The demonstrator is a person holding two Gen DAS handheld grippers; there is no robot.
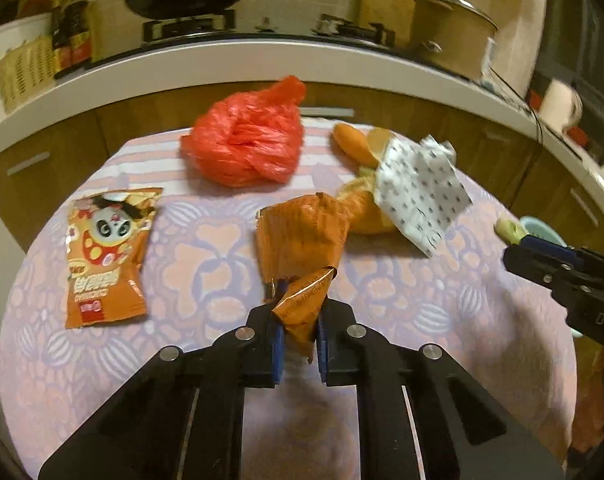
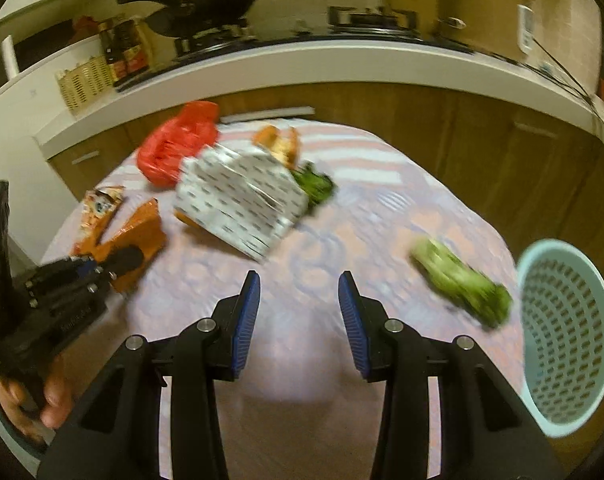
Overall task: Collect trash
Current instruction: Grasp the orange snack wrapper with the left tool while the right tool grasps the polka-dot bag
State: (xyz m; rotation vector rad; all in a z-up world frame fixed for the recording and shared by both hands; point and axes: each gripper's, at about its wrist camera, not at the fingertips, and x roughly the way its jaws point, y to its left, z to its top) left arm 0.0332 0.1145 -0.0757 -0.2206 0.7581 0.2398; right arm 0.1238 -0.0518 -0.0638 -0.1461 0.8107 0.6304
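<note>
Left tongs [image 1: 298, 336] pinch orange wrapper [image 1: 302, 236]; it stretches away lengthwise.

We carry two matte black plastic two-finger grippers, the left gripper [image 1: 298, 336] and the right gripper [image 2: 300, 320]; each has angular black link arms, round silver pivot screws and ribbed blue pads [image 2: 248, 320], with pale lettering on the housings.

I see a white counter [image 1: 262, 60] curving behind the cloth-covered desk [image 1: 206, 248], wooden cabinets [image 2: 441, 120] beneath it, a stove [image 1: 190, 26] under warm light.
</note>
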